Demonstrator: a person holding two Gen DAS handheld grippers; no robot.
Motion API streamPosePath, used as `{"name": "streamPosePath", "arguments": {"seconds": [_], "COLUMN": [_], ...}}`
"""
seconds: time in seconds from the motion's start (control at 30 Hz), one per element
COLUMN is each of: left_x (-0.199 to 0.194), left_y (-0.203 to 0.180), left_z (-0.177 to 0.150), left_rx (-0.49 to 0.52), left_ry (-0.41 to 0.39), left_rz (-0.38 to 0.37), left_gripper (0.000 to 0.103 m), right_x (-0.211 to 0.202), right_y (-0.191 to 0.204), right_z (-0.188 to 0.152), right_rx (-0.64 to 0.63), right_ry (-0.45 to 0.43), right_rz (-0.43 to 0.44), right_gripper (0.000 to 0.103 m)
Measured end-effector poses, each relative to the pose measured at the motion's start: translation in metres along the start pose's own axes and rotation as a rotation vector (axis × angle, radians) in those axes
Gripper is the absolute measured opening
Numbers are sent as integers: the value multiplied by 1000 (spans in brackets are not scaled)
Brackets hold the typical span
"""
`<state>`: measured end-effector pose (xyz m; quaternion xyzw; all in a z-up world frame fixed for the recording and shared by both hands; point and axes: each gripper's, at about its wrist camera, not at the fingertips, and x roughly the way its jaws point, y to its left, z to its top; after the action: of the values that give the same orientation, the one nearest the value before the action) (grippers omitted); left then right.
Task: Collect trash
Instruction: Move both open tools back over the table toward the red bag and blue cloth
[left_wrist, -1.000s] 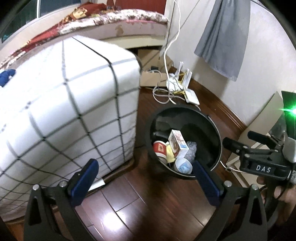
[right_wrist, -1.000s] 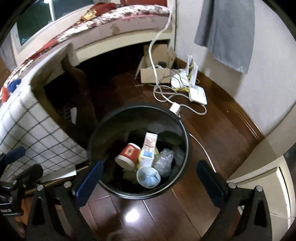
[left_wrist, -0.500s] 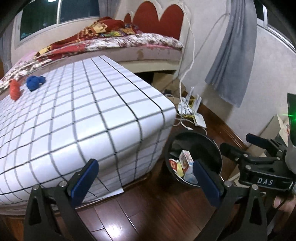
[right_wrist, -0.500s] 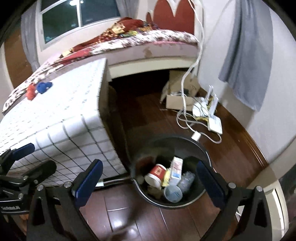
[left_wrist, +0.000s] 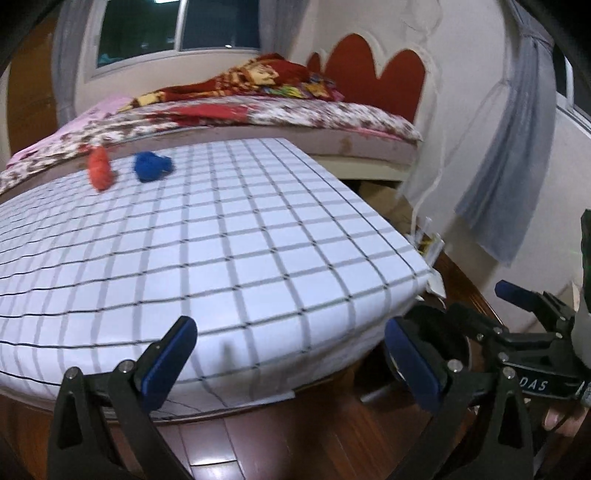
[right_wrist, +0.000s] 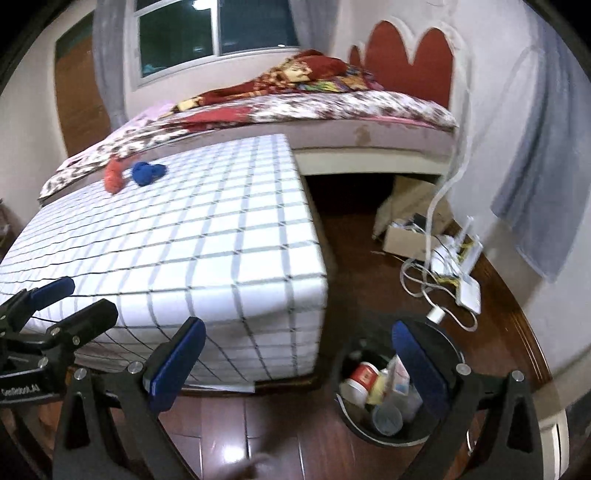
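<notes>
Checked table (left_wrist: 240, 240) ahead; both grippers level, fingers (left_wrist: 170, 358) spread, empty.

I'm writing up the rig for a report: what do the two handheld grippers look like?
Both match: the left gripper and right gripper have black angular frames with silver screws and two blue-padded fingers. White lettering marks each body, partly readable as "DAS". No cables or sleeves show.

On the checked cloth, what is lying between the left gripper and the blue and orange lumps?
Nothing. In the left wrist view, only bare checked cloth stretches from the open left gripper to the blue lump and orange lump at its far edge.
</notes>
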<state>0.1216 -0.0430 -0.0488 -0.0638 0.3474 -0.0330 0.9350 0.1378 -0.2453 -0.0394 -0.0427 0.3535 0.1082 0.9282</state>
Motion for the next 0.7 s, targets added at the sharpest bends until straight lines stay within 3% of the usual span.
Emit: {"name": "streamPosePath", "arguments": {"seconds": [0.17, 0.37, 0.7], "left_x": [-7, -19, -34], "left_y": [33, 88, 153], "left_z": [14, 56, 93], "left_rx": [-20, -13, -61], "left_ry": [-36, -87, -111], "left_rz": [76, 206, 285], "left_gripper": [102, 102, 102], "right_x": [7, 8, 23], "right_y": [26, 66, 125], "right_z": [26, 61, 108], "right_rx": [-35, -91, -161], "right_ry": [-28, -79, -115], "right_rz": [57, 128, 220], "right_gripper": [102, 102, 102]}}
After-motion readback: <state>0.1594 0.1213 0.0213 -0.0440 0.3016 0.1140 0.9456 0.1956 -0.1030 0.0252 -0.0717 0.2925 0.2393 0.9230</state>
